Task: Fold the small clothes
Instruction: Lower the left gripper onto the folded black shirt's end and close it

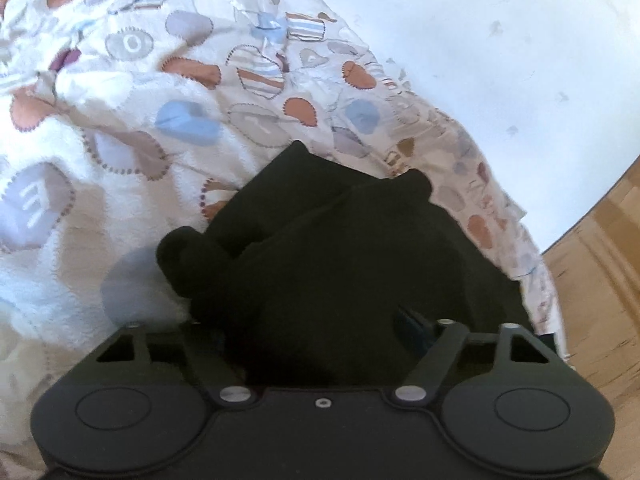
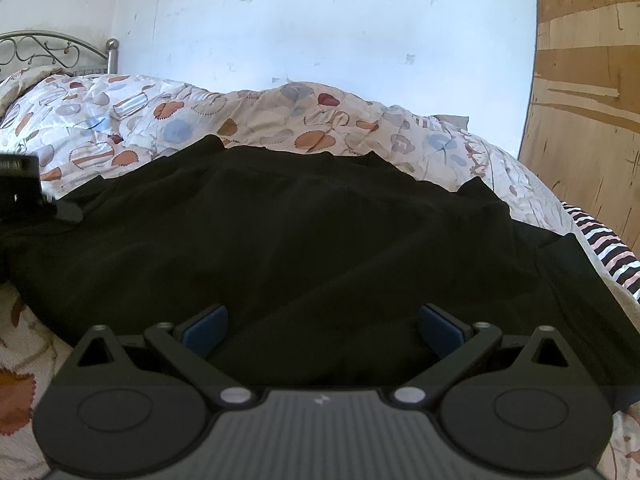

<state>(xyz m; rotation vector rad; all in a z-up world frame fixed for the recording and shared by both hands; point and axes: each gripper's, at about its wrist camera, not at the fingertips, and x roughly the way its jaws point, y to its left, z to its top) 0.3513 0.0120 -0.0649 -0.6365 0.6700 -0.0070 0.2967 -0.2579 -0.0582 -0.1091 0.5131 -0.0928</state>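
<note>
A black garment lies spread on the patterned quilt. The right gripper stands released over its near edge; the left gripper sits buried in bunched cloth, grip unclear. A firm pinch should come next.

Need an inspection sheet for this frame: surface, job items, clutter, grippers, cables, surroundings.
Surface: bed with a patterned quilt, rumpled.
Job's things: black garment spread across the quilt; in the left wrist view it is bunched up against the gripper.
Clutter: striped fabric at the right edge of the bed, beside the garment.
Grippers: left gripper has black cloth bunched between its fingers, which are mostly hidden, so a grip cannot be confirmed. Right gripper open, fingers wide apart over the garment's near edge.
Cables: nothing seen.
Surroundings: white wall with marks, metal headboard, wooden panel on the right.
</note>
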